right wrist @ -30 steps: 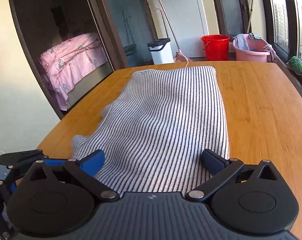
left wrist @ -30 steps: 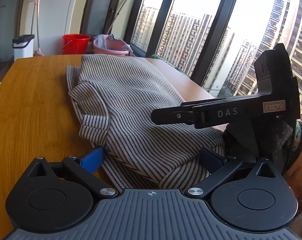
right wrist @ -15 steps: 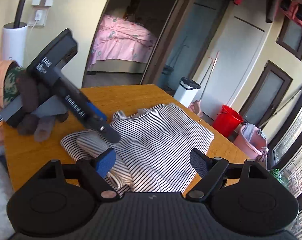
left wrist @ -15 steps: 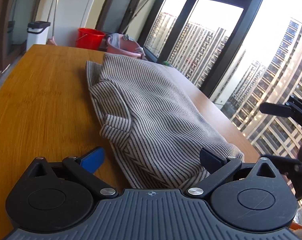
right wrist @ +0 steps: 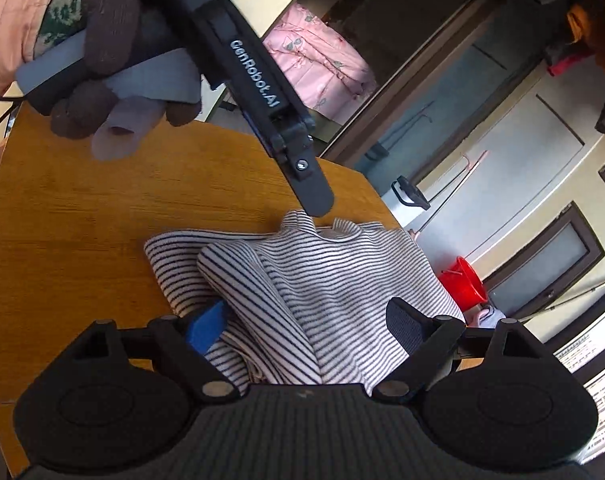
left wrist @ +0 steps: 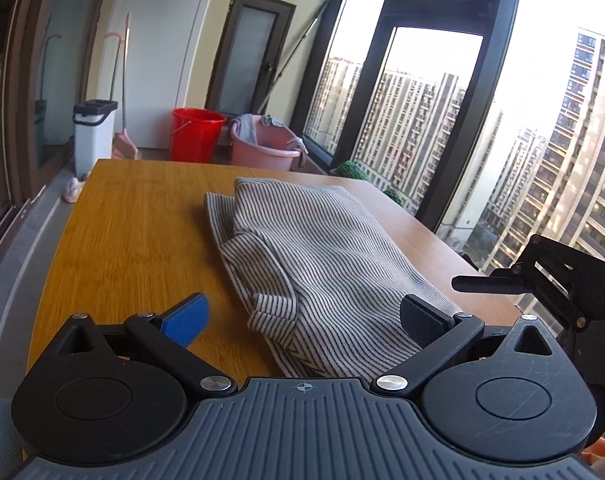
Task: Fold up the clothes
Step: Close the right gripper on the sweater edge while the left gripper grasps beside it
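A striped top (left wrist: 318,256) lies folded lengthwise on the wooden table (left wrist: 134,232), with a sleeve cuff turned up at its near end. My left gripper (left wrist: 304,318) hovers open above that near end, and its pads touch no cloth. In the right wrist view a gloved hand (right wrist: 102,52) holds the left gripper (right wrist: 316,200) over the collar of the striped top (right wrist: 342,276). My right gripper (right wrist: 307,326) is rolled sideways and open, with the cloth lying below its fingers. The left wrist view shows the right gripper (left wrist: 474,283) past the table's right edge.
Beyond the table's far end stand a red bucket (left wrist: 196,140), a pink basin (left wrist: 262,146) and a white bin (left wrist: 92,136). Tall windows run along the right side. A bed with a pink cover (right wrist: 322,64) shows through a doorway.
The right gripper left the top, swung out past the table's right edge and rolled sideways. The left gripper rose and drew back from the cloth. The top lies still.
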`<state>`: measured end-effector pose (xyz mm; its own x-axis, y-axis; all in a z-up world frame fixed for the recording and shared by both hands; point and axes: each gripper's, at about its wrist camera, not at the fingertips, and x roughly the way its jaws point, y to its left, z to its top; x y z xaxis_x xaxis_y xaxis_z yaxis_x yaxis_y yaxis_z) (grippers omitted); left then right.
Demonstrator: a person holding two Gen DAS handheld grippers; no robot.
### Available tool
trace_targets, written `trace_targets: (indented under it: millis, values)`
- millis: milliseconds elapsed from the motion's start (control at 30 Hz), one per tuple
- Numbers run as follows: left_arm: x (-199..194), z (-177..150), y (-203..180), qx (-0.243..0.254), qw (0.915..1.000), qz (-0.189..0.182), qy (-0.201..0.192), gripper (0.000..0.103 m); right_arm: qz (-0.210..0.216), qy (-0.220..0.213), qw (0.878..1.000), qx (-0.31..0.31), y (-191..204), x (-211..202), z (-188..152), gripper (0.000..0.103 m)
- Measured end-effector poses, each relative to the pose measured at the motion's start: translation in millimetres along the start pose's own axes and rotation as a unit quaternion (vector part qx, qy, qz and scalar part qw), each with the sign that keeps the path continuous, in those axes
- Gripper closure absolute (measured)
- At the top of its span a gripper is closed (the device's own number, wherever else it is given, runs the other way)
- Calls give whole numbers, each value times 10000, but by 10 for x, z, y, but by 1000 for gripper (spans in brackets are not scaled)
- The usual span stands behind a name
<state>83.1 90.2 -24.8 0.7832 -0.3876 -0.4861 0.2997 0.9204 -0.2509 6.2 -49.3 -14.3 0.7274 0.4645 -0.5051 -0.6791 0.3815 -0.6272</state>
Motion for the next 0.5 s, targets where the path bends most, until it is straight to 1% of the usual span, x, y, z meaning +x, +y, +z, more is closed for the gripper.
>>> trace_targets:
  millis: [33,100,133,200,233,333,367,400,433,467,500]
  values:
    - [-7,-1,-2,37,10000,16,-6,0,-28,-19,9999,-135,56,43,12,19]
    - [-19,1,4,51,10000,39,-22,0,-84,-58,9991,-406,168,129,35,28]
    - [-24,1,17,37,10000,54,-25,0,-75,-57,9988,-477,199,162,51,31]
    - [-35,1,42,9,10000,85,-32,0,11,-9,9989,-463,199,200,91,44]
    - [-40,1,55,-5,9999,100,-35,0,43,15,9991,-427,187,208,107,44]
    - [-60,-1,94,-49,9999,143,-46,0,322,-69,9988,-373,119,142,80,44]
    - [-68,-2,109,-67,9998,157,-49,0,382,-109,9985,-372,93,107,60,39]
    - [-75,-1,129,-93,9998,182,-53,0,395,-149,9984,-385,67,66,32,31]
    - [-80,0,149,-119,9997,207,-57,0,397,-183,9983,-383,39,32,8,27]
    - [-80,4,165,-150,9996,228,-63,0,387,-208,9984,-366,9,5,-12,20]
    - [-79,8,180,-181,9995,249,-69,0,388,-210,9984,-351,-11,-11,-27,19]
